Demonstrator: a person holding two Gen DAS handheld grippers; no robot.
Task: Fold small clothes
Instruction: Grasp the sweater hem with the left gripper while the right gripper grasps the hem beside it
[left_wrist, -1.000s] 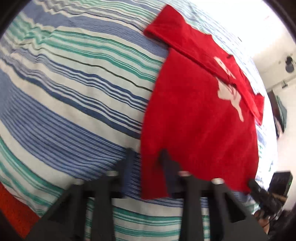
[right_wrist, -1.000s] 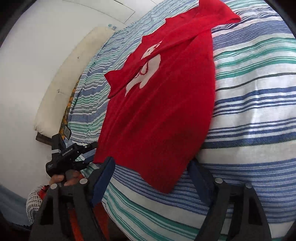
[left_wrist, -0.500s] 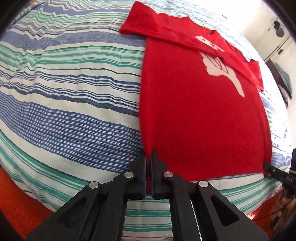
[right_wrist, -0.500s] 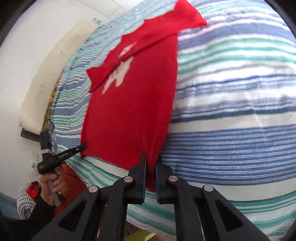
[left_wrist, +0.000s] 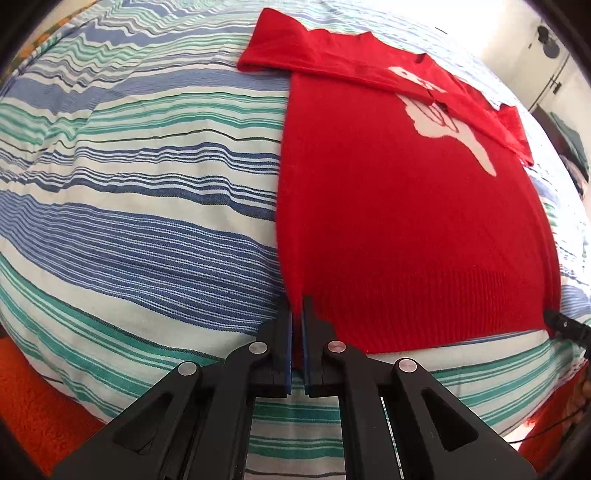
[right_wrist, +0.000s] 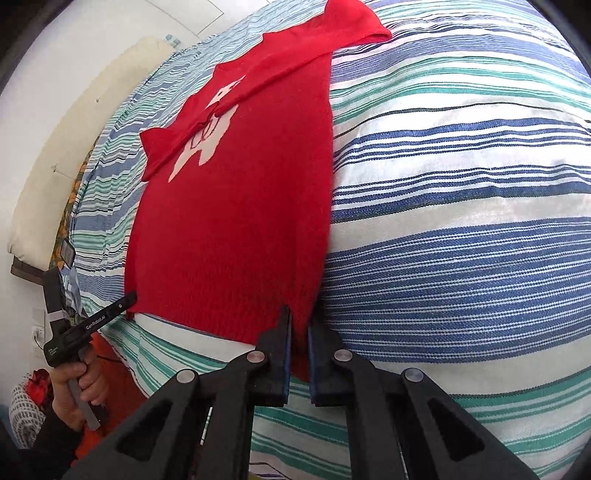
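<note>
A red knit sweater with a white print lies flat on a striped bed, both sleeves folded across the chest. My left gripper is shut on the sweater's bottom left hem corner. My right gripper is shut on the bottom right hem corner of the sweater. The right gripper's tip also shows at the right edge of the left wrist view. The left gripper shows in the right wrist view, held by a hand.
The bed cover has blue, green and white stripes and bulges toward me. An orange rug lies below the bed's near edge. A cream headboard stands along the white wall.
Both grippers were open a second ago and closed on the two hem corners. Since then they have held the corners and the hem is pulled a little toward the bed's edge.
</note>
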